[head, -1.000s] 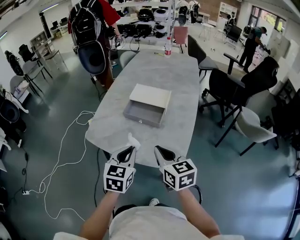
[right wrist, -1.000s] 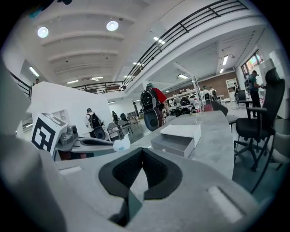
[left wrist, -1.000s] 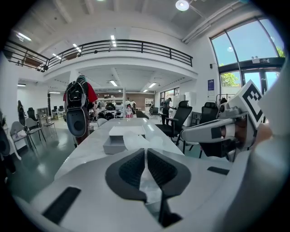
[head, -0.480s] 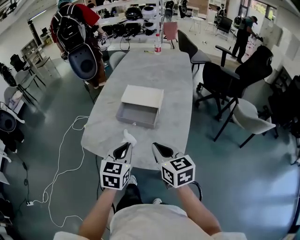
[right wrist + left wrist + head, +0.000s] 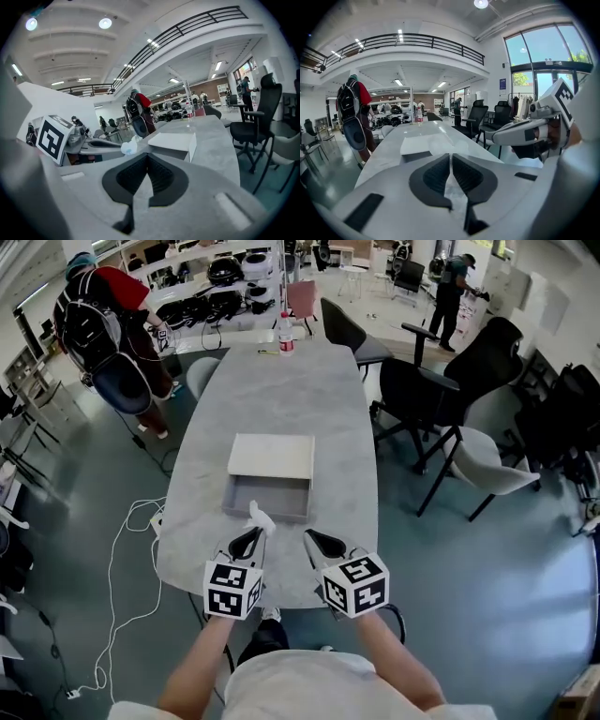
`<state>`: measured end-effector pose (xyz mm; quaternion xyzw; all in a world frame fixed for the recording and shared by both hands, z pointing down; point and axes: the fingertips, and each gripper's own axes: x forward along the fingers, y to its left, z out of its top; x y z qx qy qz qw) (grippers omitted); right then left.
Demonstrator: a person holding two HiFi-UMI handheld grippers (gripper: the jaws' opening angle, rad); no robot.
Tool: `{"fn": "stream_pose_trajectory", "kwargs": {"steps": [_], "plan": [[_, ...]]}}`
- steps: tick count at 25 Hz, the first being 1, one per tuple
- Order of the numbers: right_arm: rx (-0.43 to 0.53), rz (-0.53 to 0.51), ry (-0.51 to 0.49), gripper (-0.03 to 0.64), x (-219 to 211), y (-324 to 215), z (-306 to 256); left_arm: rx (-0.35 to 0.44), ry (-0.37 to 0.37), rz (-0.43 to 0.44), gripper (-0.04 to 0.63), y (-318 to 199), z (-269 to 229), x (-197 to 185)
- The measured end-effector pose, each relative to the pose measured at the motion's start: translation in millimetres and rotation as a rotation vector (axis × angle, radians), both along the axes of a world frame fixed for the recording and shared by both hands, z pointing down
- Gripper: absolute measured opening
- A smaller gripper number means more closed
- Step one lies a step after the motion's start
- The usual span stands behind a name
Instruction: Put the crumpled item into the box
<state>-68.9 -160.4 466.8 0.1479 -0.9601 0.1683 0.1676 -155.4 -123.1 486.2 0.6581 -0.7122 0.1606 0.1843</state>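
Observation:
A white box (image 5: pixel 272 457) lies on the grey table (image 5: pixel 300 390), its open compartment (image 5: pixel 265 497) facing me. My left gripper (image 5: pixel 254 533) hovers over the table's near edge, shut on a white crumpled item (image 5: pixel 260 517) that sticks out past the fingertips toward the box. The left gripper view shows the crumpled item (image 5: pixel 453 187) pinched between the dark pads, with the box (image 5: pixel 421 144) ahead. Beside it, my right gripper (image 5: pixel 312 540) is shut and holds nothing. From the right gripper view the box (image 5: pixel 174 139) is ahead, with the crumpled item (image 5: pixel 128 147) to its left.
A water bottle (image 5: pixel 285 336) stands at the table's far end. Black and grey chairs (image 5: pixel 427 395) crowd the right side. A person with a backpack (image 5: pixel 98 310) stands at the far left. A white cable (image 5: pixel 120 554) trails over the floor on the left.
Both grippers have come forward over the table's near edge, closer to the box. The left gripper still holds the crumpled item. The person with the backpack has shifted left in view.

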Motion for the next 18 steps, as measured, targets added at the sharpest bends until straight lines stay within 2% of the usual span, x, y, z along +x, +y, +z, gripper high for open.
{"fn": "stream_pose_trajectory", "kwargs": {"steps": [8,18], "plan": [[0.001,0.089,0.024,0.003,-43.8,-27.3,-2.7,-0.037,-0.011,0.148,0.023,-39.9,5.3,-41.4],[0.010,0.182,0.038,0.003,-78.6,-47.7,3.7,-0.098,-0.057,0.328,0.023,-72.6,24.7,-71.8]]}}
